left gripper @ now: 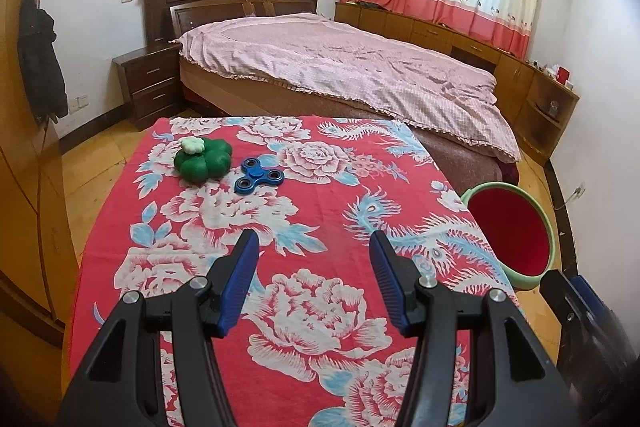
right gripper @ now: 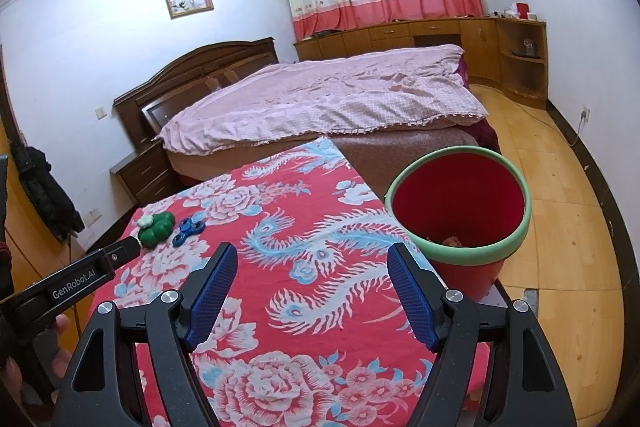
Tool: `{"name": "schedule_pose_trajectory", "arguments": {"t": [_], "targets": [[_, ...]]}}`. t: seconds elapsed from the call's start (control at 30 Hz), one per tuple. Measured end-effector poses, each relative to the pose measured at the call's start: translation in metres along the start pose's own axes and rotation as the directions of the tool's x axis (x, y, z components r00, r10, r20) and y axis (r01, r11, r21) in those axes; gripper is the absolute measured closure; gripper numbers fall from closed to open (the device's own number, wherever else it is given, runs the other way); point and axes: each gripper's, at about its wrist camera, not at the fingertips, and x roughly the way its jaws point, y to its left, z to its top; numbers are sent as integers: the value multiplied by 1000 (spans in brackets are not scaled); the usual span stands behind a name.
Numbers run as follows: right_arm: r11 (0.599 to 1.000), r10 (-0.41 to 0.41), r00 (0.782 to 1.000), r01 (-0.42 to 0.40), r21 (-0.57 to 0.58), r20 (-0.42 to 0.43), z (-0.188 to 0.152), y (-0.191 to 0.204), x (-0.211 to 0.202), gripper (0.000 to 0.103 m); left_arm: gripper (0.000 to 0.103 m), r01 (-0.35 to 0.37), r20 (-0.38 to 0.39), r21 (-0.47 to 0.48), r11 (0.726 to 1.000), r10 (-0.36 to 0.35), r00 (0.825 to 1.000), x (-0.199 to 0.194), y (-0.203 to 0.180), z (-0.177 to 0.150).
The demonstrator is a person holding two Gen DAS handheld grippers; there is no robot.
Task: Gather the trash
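A red bucket with a green rim point(right gripper: 460, 211) stands beside the table's right edge, with some scraps at its bottom; it also shows as the bucket point(left gripper: 510, 227) in the left wrist view. A green clover-shaped object with a small white piece on top point(left gripper: 203, 159) and a blue fidget spinner point(left gripper: 258, 175) lie at the far left of the table; both are small in the right wrist view, the green object point(right gripper: 157, 228) and the spinner point(right gripper: 189, 227). My left gripper point(left gripper: 314, 239) is open over the cloth, empty. My right gripper point(right gripper: 312, 254) is open, empty, left of the bucket.
The table wears a red floral cloth point(left gripper: 320, 195). A bed with a pink cover point(left gripper: 340, 67) stands beyond it, a dark nightstand point(left gripper: 148, 83) to its left, wooden cabinets point(right gripper: 440, 43) under the curtains. Wooden floor point(right gripper: 560, 227) lies to the right.
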Motion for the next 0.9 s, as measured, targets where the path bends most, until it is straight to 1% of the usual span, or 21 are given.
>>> {"name": "schedule_pose_trajectory", "arguments": {"t": [0.9], "targets": [[1000, 11, 1000, -11, -3, -6, -1, 2, -2, 25, 46, -6, 2, -7, 1000, 6, 1000, -4, 5, -1]]}}
